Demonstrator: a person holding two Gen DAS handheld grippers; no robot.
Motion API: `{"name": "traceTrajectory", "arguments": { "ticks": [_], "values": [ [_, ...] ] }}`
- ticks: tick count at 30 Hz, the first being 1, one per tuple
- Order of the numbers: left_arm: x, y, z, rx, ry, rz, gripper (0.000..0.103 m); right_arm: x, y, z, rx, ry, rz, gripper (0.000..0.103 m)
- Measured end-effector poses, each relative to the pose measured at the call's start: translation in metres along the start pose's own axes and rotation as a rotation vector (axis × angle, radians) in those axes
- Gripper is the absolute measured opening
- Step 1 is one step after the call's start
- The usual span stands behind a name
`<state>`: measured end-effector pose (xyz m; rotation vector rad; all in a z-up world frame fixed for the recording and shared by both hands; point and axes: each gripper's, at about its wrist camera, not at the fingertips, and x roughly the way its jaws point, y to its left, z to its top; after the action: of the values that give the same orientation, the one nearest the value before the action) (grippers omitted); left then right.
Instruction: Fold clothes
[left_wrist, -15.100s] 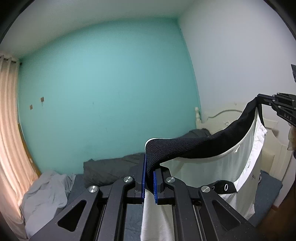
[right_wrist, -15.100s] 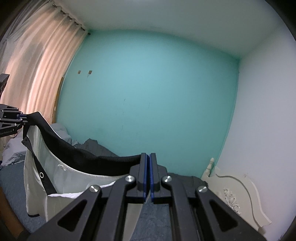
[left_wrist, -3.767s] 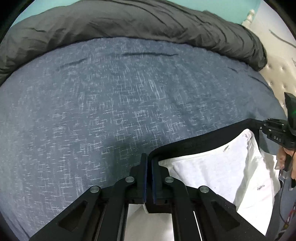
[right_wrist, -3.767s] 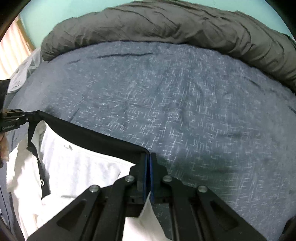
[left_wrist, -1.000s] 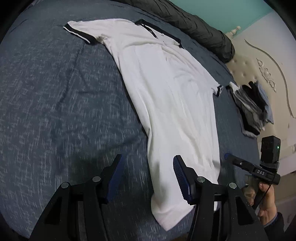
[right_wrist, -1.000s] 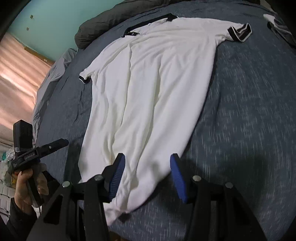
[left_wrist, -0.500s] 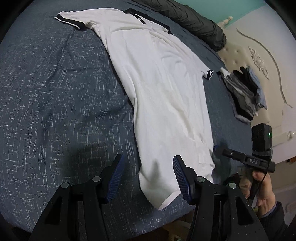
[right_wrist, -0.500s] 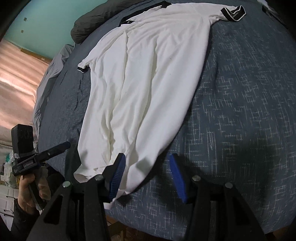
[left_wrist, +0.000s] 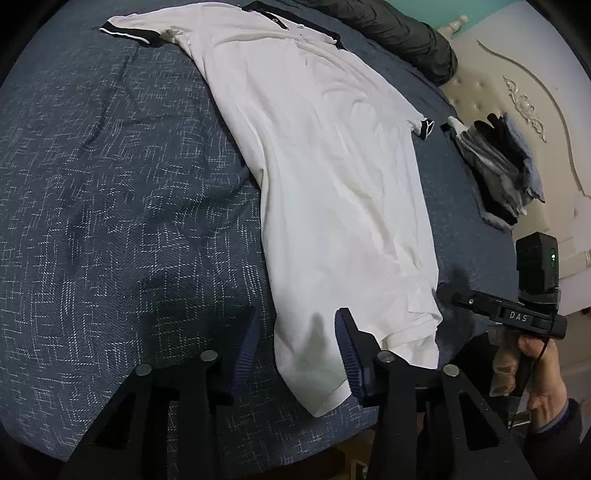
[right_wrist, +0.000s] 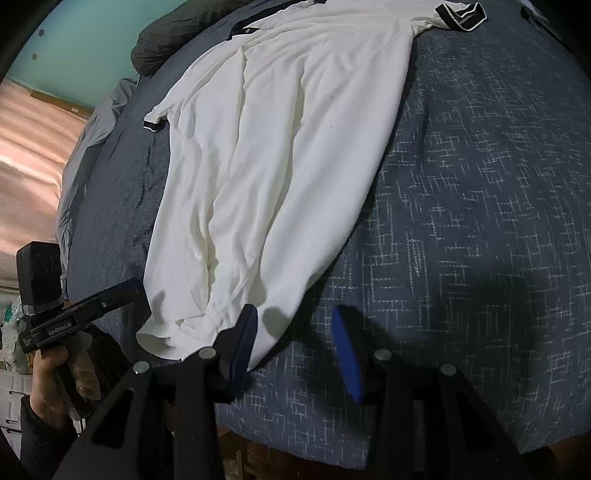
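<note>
Shirt (left_wrist: 325, 155) lies flat lengthwise on the bed (left_wrist: 110, 184), collar far, hem near. Left gripper (left_wrist: 295, 343) and right gripper (right_wrist: 293, 341) hover spread at the hem, gripping nothing.

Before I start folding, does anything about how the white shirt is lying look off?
Yes. The white polo shirt lies slantwise on the blue bedspread, not squared up. Its hem is bunched and rumpled at the near bed edge, and long creases run down the body. Both sleeves lie spread out.

The polo shirt (left_wrist: 332, 177), earlier held aloft, now lies released, seemingly flat, on the bed (left_wrist: 110, 184).
</note>
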<state>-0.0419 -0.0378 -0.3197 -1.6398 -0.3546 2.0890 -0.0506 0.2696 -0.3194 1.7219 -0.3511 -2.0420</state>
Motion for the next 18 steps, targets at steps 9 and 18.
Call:
{"name": "traceTrajectory", "arguments": {
  "ticks": [9,18],
  "values": [
    [0.013,0.001,-0.002,-0.016,0.022,-0.035,0.026,0.012,0.007,-0.003,-0.008,0.021,0.005,0.014],
    [0.003,0.007,-0.003,0.015,-0.002,-0.044,0.003,0.017,0.014,-0.003,-0.029,0.002,0.024,0.001]
  ]
}}
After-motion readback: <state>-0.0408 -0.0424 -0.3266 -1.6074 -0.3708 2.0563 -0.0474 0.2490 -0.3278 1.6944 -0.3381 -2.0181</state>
